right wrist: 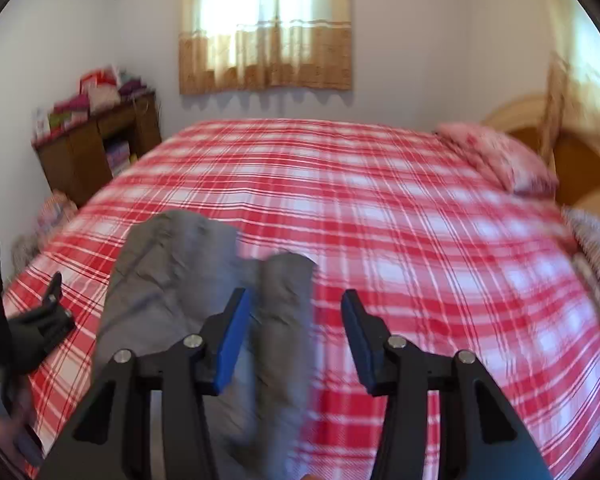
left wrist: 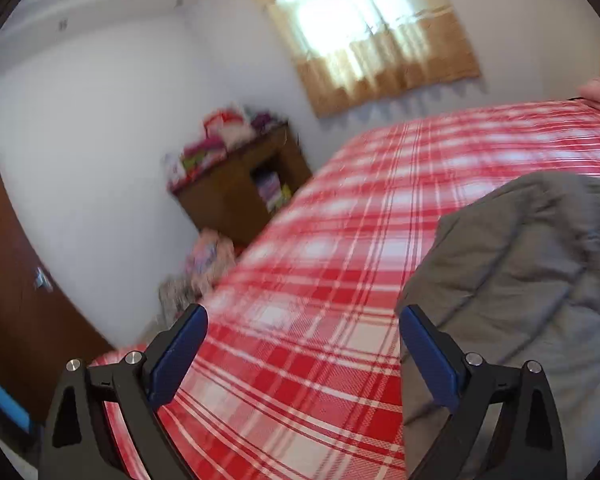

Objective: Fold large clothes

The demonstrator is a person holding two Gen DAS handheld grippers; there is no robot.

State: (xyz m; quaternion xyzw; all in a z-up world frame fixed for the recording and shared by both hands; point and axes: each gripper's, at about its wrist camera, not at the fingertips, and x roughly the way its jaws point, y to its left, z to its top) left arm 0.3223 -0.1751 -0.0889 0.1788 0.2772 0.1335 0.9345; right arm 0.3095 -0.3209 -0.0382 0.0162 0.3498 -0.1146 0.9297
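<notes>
A grey quilted garment lies bunched on a bed with a red and white plaid sheet, near its front left part. My right gripper hangs above the garment, its blue pads apart. A grey fold lies below the gap and neither pad presses on it. My left gripper stands wide open over the bare sheet with nothing between its fingers. The garment sits just right of its right finger. Its black frame also shows at the left edge of the right wrist view, left gripper.
A brown cabinet piled with folded things stands against the wall left of the bed. A pink pillow and a wooden headboard are at the right. A curtained window is behind. A brown door is at the left.
</notes>
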